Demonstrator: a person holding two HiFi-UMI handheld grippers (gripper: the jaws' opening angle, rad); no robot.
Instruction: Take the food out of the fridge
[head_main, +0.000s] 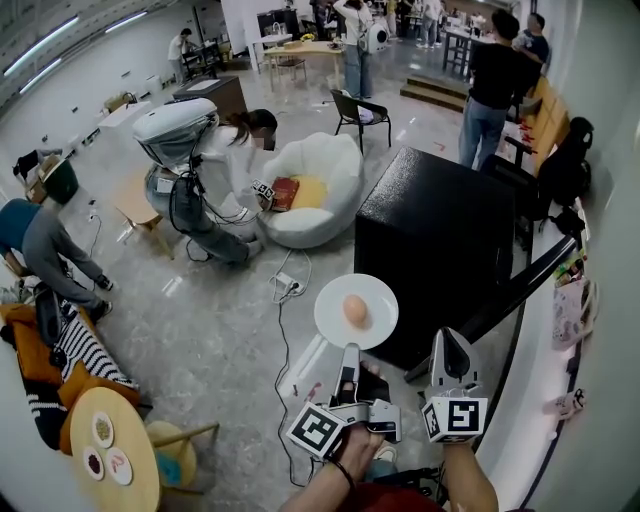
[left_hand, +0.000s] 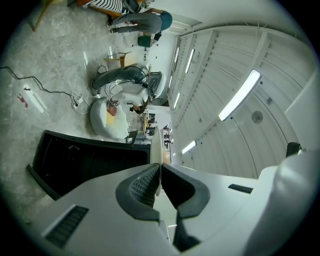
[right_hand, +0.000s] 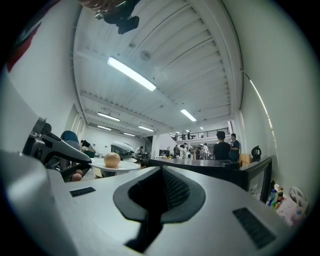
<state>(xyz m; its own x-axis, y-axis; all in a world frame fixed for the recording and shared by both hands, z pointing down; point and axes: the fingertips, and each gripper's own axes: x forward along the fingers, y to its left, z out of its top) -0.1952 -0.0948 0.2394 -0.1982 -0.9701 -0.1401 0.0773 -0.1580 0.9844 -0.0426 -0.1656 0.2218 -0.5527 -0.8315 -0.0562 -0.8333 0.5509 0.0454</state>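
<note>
Egg (head_main: 355, 310) on plate (head_main: 338, 296) beside fridge (head_main: 440, 230)
Left gripper (head_main: 349, 352) pinches the rim alone; a tilt could roll the Egg off. Right gripper (head_main: 452, 345) closed, empty.

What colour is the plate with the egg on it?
White, plain, with no pattern. The plate shows best in the head view.

No word, number or brand can be read anywhere in these views. The only signs are black-and-white square code markers (patterns, not letters), one on the white cube (head_main: 318, 430) of the left gripper (head_main: 350, 350) and one on the white cube (head_main: 456, 418) of the right gripper (head_main: 452, 338). The small colourful bottles (right_hand: 274, 196) beside the black cabinet are too small for any label to be read.
</note>
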